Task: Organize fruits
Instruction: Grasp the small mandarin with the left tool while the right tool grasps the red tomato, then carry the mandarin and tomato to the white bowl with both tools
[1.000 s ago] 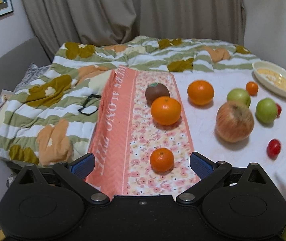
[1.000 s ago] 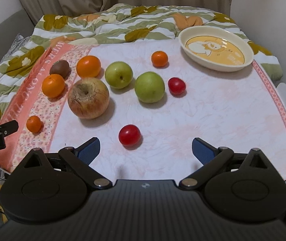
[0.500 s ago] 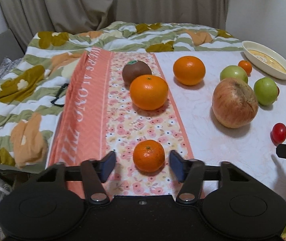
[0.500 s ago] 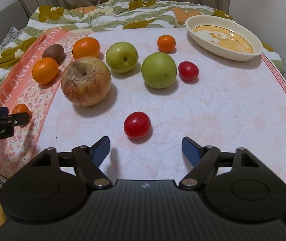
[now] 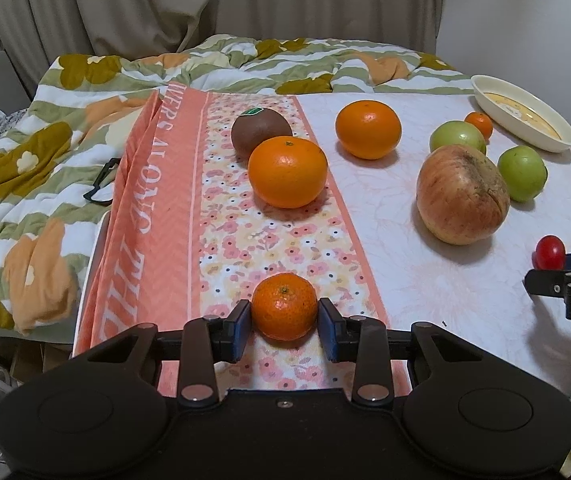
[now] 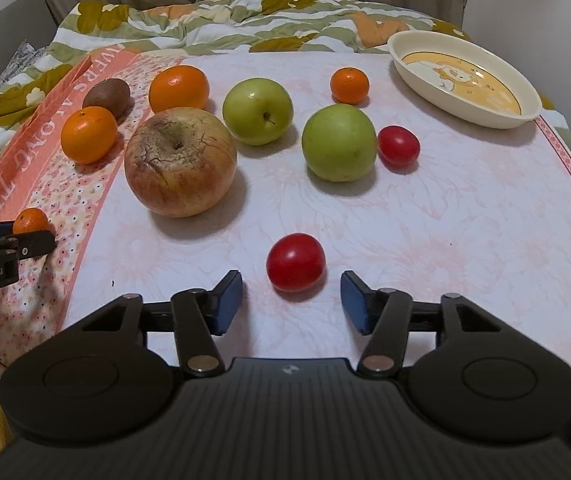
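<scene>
My left gripper (image 5: 284,326) is shut on a small mandarin (image 5: 284,305) that rests on the floral strip of the tablecloth (image 5: 425,280); this also shows in the right wrist view (image 6: 29,220). My right gripper (image 6: 291,300) is open, its fingers either side of a red cherry tomato (image 6: 295,262) just ahead. Further back lie a large apple (image 6: 180,161), two green apples (image 6: 258,111) (image 6: 339,148), two oranges (image 6: 89,134) (image 6: 179,89), a kiwi (image 6: 107,93), another mandarin (image 6: 349,85) and a second tomato (image 6: 398,145).
A cream oval dish (image 6: 465,80) stands at the back right of the table. A patterned quilt (image 5: 37,160) lies left and behind, with black glasses (image 5: 101,184) on it. Curtains hang behind.
My left gripper moved forward and closed from wide open onto the small mandarin. My right gripper advanced toward the near tomato and narrowed a little.
</scene>
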{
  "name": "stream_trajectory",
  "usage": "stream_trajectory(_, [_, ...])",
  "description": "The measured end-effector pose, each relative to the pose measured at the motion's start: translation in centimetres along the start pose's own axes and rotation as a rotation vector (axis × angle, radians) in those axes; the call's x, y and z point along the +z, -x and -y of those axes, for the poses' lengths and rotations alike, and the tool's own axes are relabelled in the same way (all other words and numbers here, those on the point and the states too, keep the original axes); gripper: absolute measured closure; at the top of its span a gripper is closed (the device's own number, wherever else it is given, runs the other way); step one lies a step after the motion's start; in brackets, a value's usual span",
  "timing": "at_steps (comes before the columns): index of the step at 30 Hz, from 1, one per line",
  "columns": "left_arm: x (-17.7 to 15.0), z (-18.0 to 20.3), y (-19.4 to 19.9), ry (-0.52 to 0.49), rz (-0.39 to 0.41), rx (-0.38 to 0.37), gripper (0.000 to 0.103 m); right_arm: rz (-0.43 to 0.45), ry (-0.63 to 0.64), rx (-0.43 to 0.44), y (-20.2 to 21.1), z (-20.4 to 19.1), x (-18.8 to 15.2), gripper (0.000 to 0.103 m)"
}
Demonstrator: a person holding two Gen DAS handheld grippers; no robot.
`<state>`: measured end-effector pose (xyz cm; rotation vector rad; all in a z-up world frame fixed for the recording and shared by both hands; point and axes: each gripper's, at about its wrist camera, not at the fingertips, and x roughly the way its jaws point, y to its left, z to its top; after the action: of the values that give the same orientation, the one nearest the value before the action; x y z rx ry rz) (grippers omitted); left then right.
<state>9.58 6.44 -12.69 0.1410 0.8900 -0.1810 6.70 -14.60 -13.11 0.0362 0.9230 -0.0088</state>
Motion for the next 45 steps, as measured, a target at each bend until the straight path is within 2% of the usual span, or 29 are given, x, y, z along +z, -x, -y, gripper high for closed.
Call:
stream_trajectory(3, [-0.1,-0.1,0.1,0.005,-0.001,0.001,0.064,0.000,0.001,-0.020,-0.2,-0.3,0.3,0.037])
stream_trajectory(5, [-0.3,-0.2,0.2,0.008,-0.002,0.002,0.064,0.003,-0.001,-0.022,-0.3,-0.5,0.4,0.048])
stream_trajectory(8, [-0.3,-0.2,0.3,0.014,-0.003,0.005,0.064,0.007,0.006,-0.029,-0.4,-0.7,0.6,0.057])
stream_trajectory(18, [0.7,0.4,1.8,0.027,0.013,0.011,0.064,0.013,0.005,-0.014,0.7,-0.1,1.4,0.057])
stream_trajectory(25, [3.0,2.8,4.0,0.017,0.043,0.010,0.064,0.041,-0.007,0.005,3.1,2.1,3.0,0.057])
stream_trajectory(33, [6.6,8.1,6.2,0.040,0.081,0.020,0.064,0.072,0.005,0.028,5.8,7.9,5.7,0.057])
stream_trajectory(45, [13.2,18.4,6.1,0.106,0.147,0.029,0.064,0.105,0.061,0.052,7.2,20.3,11.1,0.057])
